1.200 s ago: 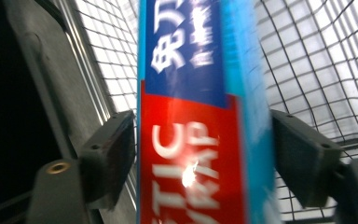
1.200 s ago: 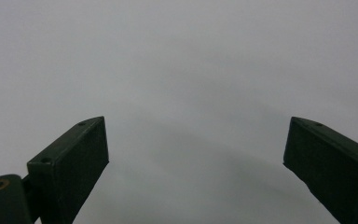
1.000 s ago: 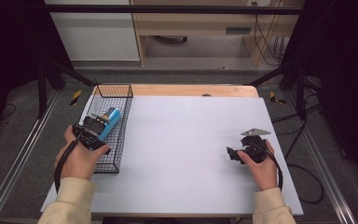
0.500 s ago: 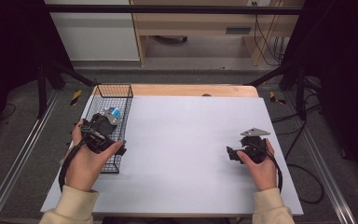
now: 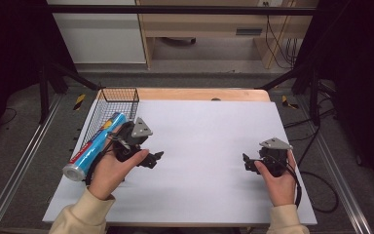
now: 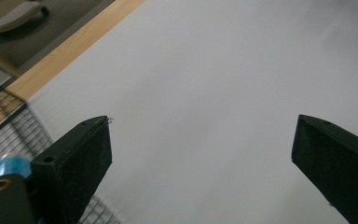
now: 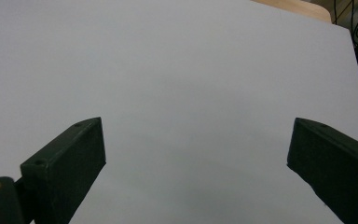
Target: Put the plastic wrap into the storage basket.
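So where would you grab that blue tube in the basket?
Grip the tube around its middle, coming from above. It is a long round body leaning on the basket rim, silver end sticking out, so its sides are free there.

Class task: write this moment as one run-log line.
left gripper: open, empty | right gripper: open, empty | blue tube: lying in wire basket

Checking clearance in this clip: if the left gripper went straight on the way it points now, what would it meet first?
Probably nothing but the white table surface. The left gripper points across it toward the right gripper, jaws open and empty; the path looks free, though depth is unclear.
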